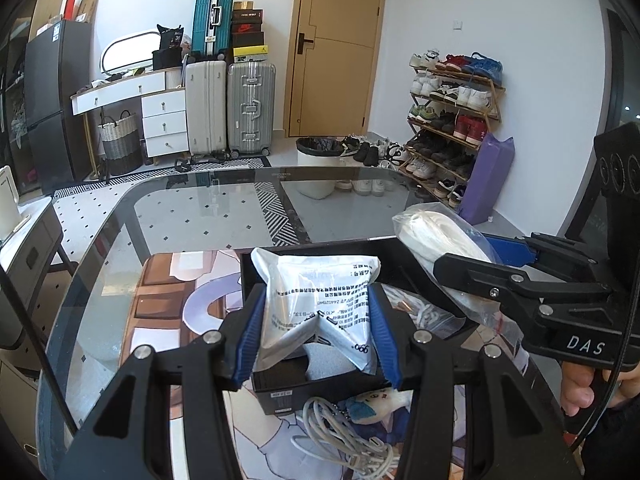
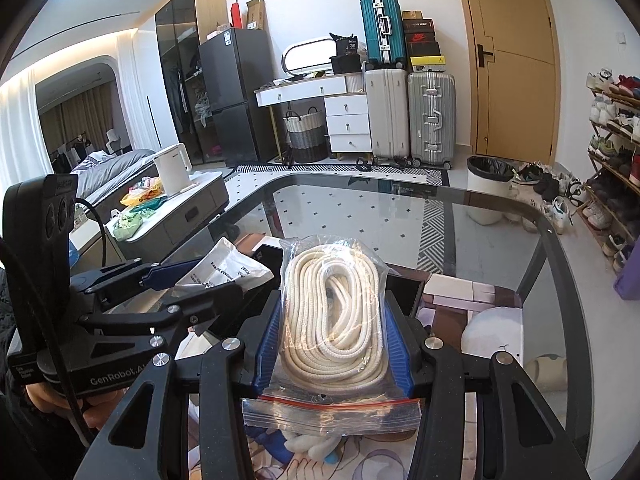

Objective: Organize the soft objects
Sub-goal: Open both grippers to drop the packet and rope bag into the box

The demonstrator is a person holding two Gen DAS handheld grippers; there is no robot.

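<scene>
My left gripper (image 1: 318, 312) is shut on a white printed pouch (image 1: 320, 296), which hangs over a black open box (image 1: 312, 384) on the glass table. My right gripper (image 2: 336, 320) is shut on a clear zip bag of coiled white rope (image 2: 334, 320). In the left wrist view the right gripper (image 1: 472, 256) comes in from the right with that rope bag (image 1: 436, 236) above the box's right side. The right wrist view has the left gripper (image 2: 200, 280) at left, pouch (image 2: 228, 268) pinched in it. A hand (image 1: 580, 384) holds the right tool.
A white cable bundle (image 1: 344, 436) and a small plush toy (image 1: 380, 400) lie in front of the box on a printed mat (image 1: 172, 304). The glass table (image 1: 224, 208) stretches ahead. A white plush (image 2: 496, 328) lies at right. Beyond stand a white bin (image 1: 316, 160), suitcases and a shoe rack.
</scene>
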